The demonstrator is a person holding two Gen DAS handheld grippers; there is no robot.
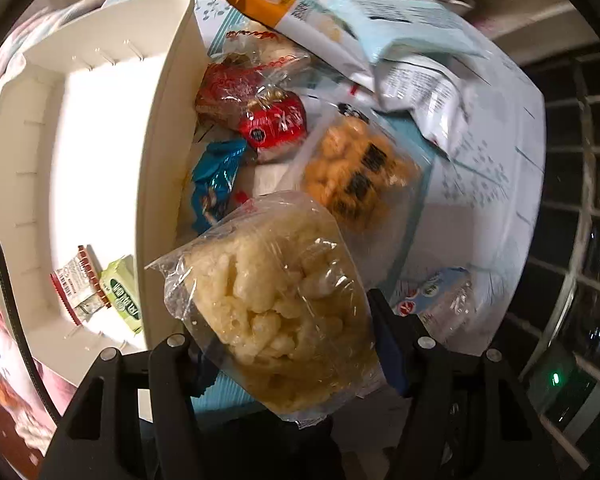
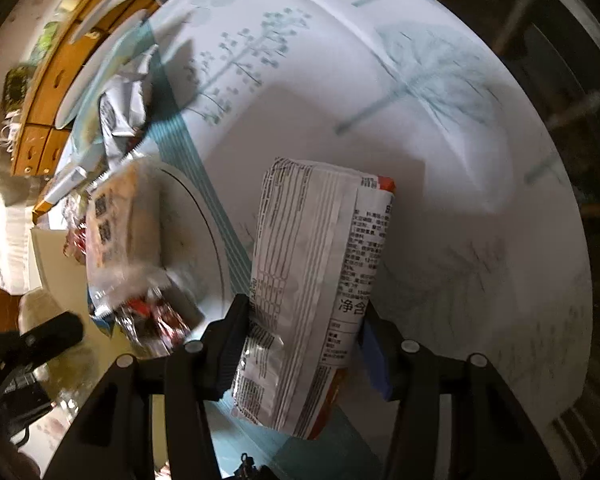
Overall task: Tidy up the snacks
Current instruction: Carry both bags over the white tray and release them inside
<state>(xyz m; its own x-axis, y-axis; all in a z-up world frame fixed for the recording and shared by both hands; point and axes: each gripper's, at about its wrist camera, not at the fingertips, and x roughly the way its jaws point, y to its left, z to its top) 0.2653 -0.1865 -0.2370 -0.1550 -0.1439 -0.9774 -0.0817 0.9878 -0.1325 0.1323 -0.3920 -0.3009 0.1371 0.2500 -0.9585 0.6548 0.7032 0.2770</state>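
My left claw (image 1: 288, 344) is clenched on a clear bag of pale puffed snacks (image 1: 276, 284), lifted above the table (image 1: 480, 216). At ten o'clock from that bag sits the white bin (image 1: 100, 148), with two small packets lying in its near corner: a red-edged one (image 1: 78, 284) and a green one (image 1: 122, 294). A heap of snacks lies just beside the bin's wall, among them a red-wrapped pack (image 1: 268, 120), a blue wrapper (image 1: 216, 180) and an orange puffs bag (image 1: 356, 172).

My right claw (image 2: 300, 344) grips a white printed snack packet (image 2: 312, 280), held upright over the tablecloth, with the blurred snack heap at nine o'clock.
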